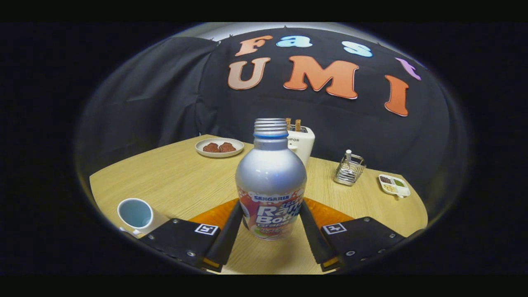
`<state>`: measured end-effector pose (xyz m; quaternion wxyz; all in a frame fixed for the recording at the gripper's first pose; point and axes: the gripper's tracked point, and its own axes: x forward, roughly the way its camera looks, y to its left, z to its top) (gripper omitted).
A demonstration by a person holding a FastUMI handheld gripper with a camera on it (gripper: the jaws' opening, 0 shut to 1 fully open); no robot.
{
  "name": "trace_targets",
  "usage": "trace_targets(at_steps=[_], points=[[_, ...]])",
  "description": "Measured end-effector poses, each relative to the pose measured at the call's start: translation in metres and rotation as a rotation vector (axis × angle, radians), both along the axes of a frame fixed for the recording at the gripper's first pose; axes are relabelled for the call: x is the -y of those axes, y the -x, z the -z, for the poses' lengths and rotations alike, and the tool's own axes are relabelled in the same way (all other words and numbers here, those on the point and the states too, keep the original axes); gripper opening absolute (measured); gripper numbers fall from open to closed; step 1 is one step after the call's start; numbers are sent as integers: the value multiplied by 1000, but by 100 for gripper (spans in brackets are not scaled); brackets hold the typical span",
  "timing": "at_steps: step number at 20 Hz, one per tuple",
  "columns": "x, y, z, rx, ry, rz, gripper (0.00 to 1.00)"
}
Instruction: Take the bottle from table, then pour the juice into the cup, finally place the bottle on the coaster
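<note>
A silver bottle (pixel 270 173) with a bright label and an uncapped threaded neck stands upright between my fingers. My gripper (pixel 270 205) is shut on the bottle, with one finger pressing each side of its lower body. An orange coaster (pixel 212 215) lies on the wooden table (pixel 177 177) just behind the bottle, showing on both sides past the fingers. I cannot tell whether the bottle's base rests on the table or hangs just above it. A white cup (pixel 136 214) with a pale blue inside stands left of the left finger.
Beyond the bottle stand a white toaster (pixel 301 142) holding slices and, to its left, a plate (pixel 219 147) with two brown pieces. A wire holder (pixel 349 169) and a small divided dish (pixel 394 185) sit at the right rear of the table.
</note>
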<state>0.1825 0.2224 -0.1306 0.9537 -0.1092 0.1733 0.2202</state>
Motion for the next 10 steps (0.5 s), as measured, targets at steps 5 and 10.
trace_targets(at_steps=[5, 10], points=[[-2, -17, 8, -18, -66, 23, 77], [-6, -22, 21, -31, -86, 25, 77]])
